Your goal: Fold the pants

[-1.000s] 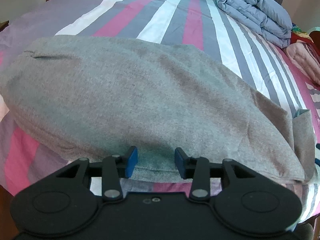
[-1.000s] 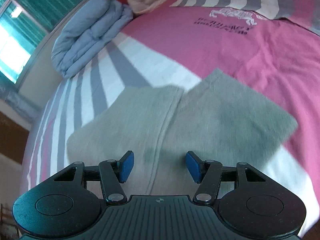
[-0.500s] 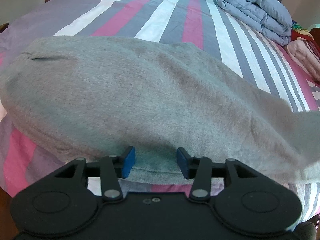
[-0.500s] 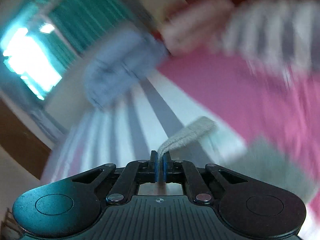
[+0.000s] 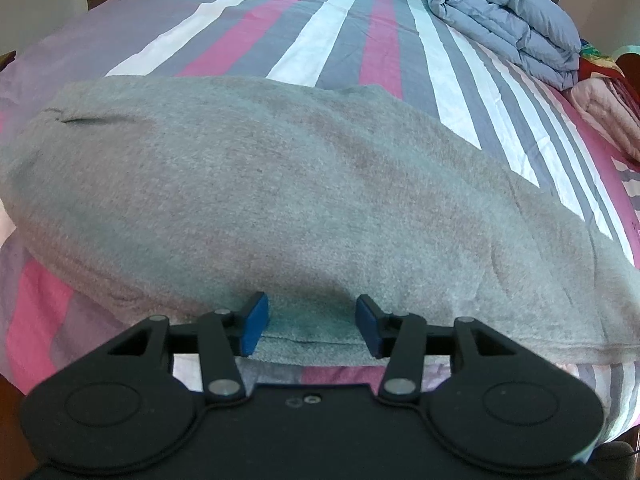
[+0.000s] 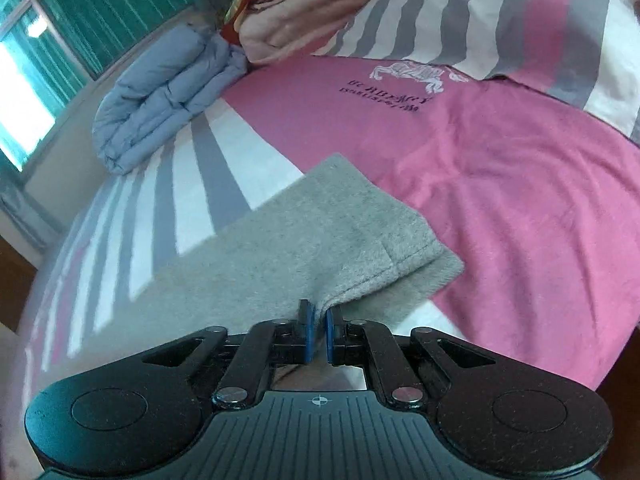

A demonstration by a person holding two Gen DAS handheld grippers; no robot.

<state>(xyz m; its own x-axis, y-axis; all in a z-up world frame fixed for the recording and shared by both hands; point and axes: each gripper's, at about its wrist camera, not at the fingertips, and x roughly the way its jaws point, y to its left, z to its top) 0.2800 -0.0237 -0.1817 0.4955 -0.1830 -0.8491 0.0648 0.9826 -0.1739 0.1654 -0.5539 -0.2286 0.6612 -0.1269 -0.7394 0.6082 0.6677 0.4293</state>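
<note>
The grey pants (image 5: 256, 200) lie flat across the striped bed, filling most of the left wrist view. My left gripper (image 5: 310, 322) is open, its blue pads either side of the pants' near edge, low over the cloth. In the right wrist view the pants (image 6: 304, 240) show their leg ends, one hem folded over the other. My right gripper (image 6: 318, 334) is shut on the near edge of the upper leg end and lifts it slightly off the lower layer.
The bed has a pink, grey and white striped sheet (image 5: 332, 32) with a pink logo panel (image 6: 500, 168). A folded blue quilt (image 5: 508, 20) (image 6: 168, 92) and pink folded bedding (image 6: 312, 8) lie at the far side. A window with green curtains (image 6: 80, 20) is behind.
My right gripper shut on the pants' leg end and swung it over; the loose leg end seen at the right of the left view now lies flat. The left gripper stayed open.
</note>
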